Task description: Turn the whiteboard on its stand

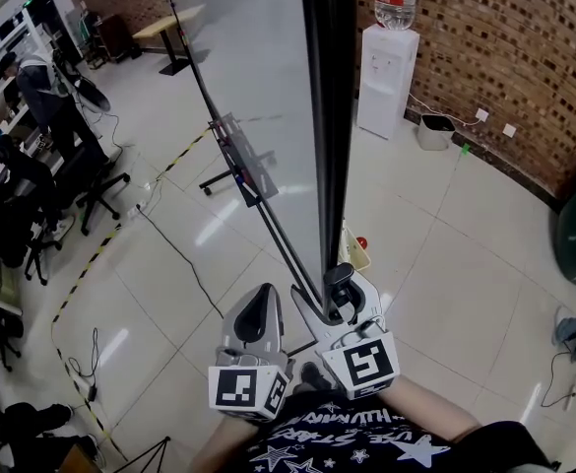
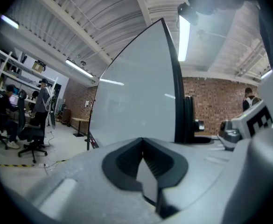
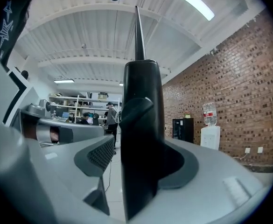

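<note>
The whiteboard point(image 1: 258, 87) stands nearly edge-on to me on its wheeled stand, with its black frame edge point(image 1: 332, 116) running down to my grippers. My right gripper point(image 1: 339, 289) is at that edge. In the right gripper view the frame edge point(image 3: 141, 139) stands between the jaws of the right gripper point(image 3: 136, 157). A gap shows beside the left pad point(image 3: 101, 155), and the other pad is hidden behind the frame. Just left of it, my left gripper point(image 1: 261, 308) is shut and empty. In its own view the left gripper point(image 2: 143, 160) faces the white surface point(image 2: 136, 97).
A water dispenser point(image 1: 386, 77) and a small bin point(image 1: 433, 131) stand by the brick wall at the right. The stand's legs point(image 1: 230, 177) and a floor cable point(image 1: 184, 259) lie to the left. People sit at desks point(image 1: 22, 185) at far left.
</note>
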`<state>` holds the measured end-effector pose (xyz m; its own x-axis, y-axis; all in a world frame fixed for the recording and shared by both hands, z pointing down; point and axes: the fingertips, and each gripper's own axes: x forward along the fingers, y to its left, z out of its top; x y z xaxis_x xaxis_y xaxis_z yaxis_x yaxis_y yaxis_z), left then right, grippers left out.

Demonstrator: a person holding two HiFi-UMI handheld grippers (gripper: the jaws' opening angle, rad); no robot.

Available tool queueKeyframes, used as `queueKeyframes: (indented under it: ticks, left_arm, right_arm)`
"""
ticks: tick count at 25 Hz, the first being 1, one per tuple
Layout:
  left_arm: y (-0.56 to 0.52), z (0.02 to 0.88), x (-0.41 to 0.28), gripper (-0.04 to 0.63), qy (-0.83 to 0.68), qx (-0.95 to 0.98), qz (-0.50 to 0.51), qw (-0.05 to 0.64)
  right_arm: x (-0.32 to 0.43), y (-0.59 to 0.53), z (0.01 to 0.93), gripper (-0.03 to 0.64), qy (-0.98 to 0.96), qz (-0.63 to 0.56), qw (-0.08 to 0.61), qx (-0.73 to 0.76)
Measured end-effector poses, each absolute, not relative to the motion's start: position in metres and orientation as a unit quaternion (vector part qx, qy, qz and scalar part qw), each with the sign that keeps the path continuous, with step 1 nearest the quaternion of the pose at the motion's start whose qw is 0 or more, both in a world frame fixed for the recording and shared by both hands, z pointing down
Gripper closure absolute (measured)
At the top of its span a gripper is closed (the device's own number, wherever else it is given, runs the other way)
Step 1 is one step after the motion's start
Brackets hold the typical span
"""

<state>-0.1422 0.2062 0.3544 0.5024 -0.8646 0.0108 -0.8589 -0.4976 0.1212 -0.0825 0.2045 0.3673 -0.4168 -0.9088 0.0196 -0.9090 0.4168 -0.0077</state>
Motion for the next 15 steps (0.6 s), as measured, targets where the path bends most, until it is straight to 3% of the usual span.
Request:
queueKeyframes:
  ticks: [15]
  left_arm:
    - [0.233,0.351,-0.137,0.589,-0.505,0.861,-0.026,0.056]
  right_arm:
    - [-0.070,0.246,0.363,0.328,-0.833,0.017,0.007,0.554]
